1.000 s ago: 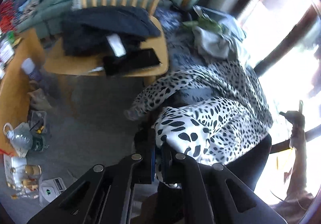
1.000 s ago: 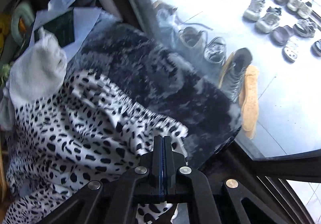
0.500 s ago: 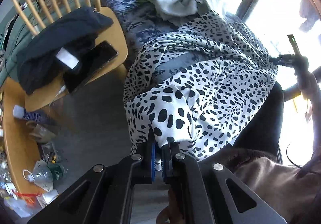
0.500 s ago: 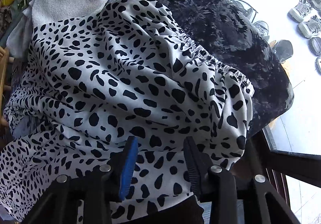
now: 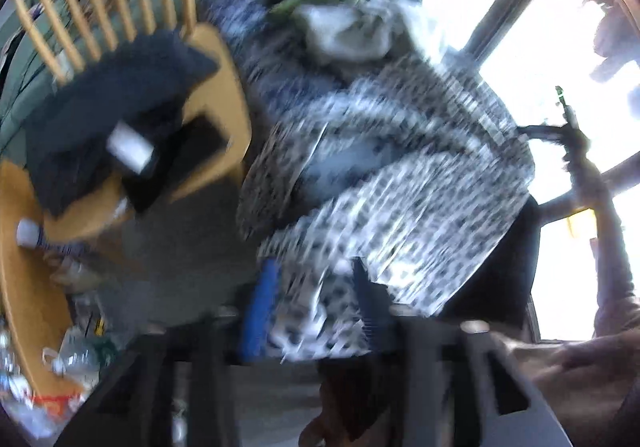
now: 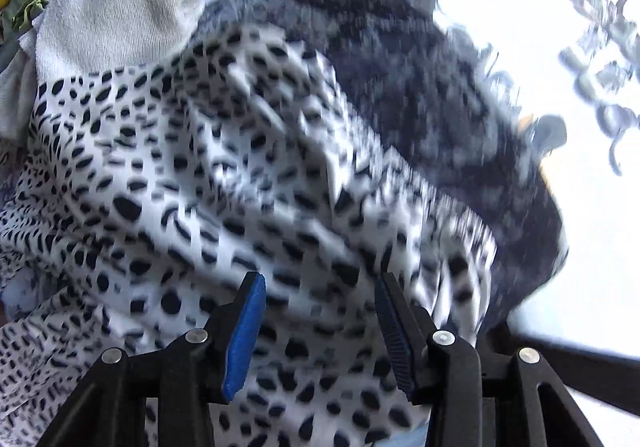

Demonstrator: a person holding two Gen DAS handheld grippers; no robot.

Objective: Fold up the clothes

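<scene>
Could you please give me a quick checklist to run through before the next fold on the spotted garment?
1. Left gripper released: ok, jaws opening, cloth lies between them unpinched.
2. Right gripper released: ok, jaws opening, pads clear of the cloth.
3. Spotted garment lying flat: not ok, it is rumpled and creased.
4. Garment fully on the grey cushion: cannot tell, its near edge is hidden.
5. White towel clear of the garment: not ok, it touches the far edge.
6. Sharp view: not ok, the left view is blurred.
</scene>
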